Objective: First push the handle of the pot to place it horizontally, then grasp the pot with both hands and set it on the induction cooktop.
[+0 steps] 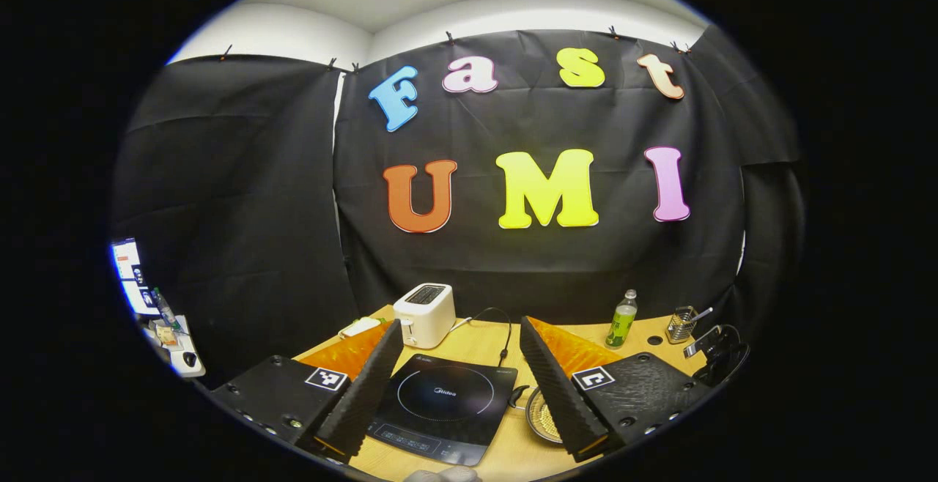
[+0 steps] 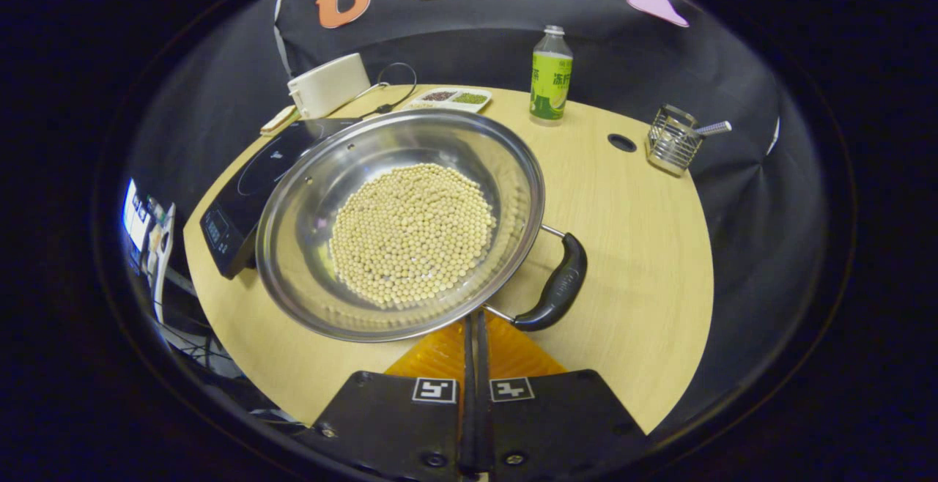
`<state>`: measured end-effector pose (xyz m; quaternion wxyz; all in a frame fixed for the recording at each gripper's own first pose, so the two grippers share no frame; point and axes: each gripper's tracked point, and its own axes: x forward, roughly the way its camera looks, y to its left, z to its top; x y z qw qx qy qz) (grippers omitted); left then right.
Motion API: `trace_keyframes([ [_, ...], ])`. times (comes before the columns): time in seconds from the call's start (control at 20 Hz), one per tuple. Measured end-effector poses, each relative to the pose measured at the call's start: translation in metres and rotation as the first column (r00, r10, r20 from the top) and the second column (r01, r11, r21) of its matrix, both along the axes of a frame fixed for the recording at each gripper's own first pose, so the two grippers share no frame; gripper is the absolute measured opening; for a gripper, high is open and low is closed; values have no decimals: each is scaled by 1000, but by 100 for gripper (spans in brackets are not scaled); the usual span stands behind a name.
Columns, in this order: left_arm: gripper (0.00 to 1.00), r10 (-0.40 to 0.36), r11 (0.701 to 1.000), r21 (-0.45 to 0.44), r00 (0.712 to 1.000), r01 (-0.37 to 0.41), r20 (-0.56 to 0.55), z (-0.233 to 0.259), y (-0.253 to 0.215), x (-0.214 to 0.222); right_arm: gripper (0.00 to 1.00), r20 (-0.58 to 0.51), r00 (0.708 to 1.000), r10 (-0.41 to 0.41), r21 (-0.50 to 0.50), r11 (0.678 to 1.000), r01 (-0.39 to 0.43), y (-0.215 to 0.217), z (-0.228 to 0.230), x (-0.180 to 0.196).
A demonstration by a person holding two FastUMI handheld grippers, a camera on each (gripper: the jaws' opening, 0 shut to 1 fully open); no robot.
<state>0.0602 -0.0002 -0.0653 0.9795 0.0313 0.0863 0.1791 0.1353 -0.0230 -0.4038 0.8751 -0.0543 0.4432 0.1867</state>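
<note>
While the left gripper [image 1: 460,379] gapes, beans [image 2: 410,231] fill the pot [image 2: 322,189].

The left gripper [image 1: 458,350] hangs with its fingers [image 1: 366,387] spread wide apart; the right gripper [image 2: 474,321] has its fingers pressed together, tips forward.

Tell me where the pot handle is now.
In the right gripper view, the black handle sticks out at the pot's lower right, just beyond the right gripper.

pot [image 2: 399,225] overlaps cooktop [image 2: 249,182] | table [image 2: 637,247] right free
</note>
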Motion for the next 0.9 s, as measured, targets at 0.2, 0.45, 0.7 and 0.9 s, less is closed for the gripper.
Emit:
trace_keyframes([
  [0.2, 95, 31, 999, -16, 999, -31, -7, -11, -2, 3, 0, 12, 1000, 11, -27, 1000, -11, -16, -1, 15],
  [0.45, 96, 50, 999, -22, 999, -50, -18, -19, -8, 7, 0, 14, 1000, -4, -47, 999, 5, -36, -1, 34],
  [0.7, 95, 44, 999, -18, 999, -44, -30, -25, -11, 13, 4, 18, 1000, -25, -43, 999, 26, -43, -4, 41],
  [0.9, 96, 11, 1000, -19, 999, -12, -50, -32, -15, 17, 1, 26, 998, -49, -20, 999, 49, -40, 0, 38],
])
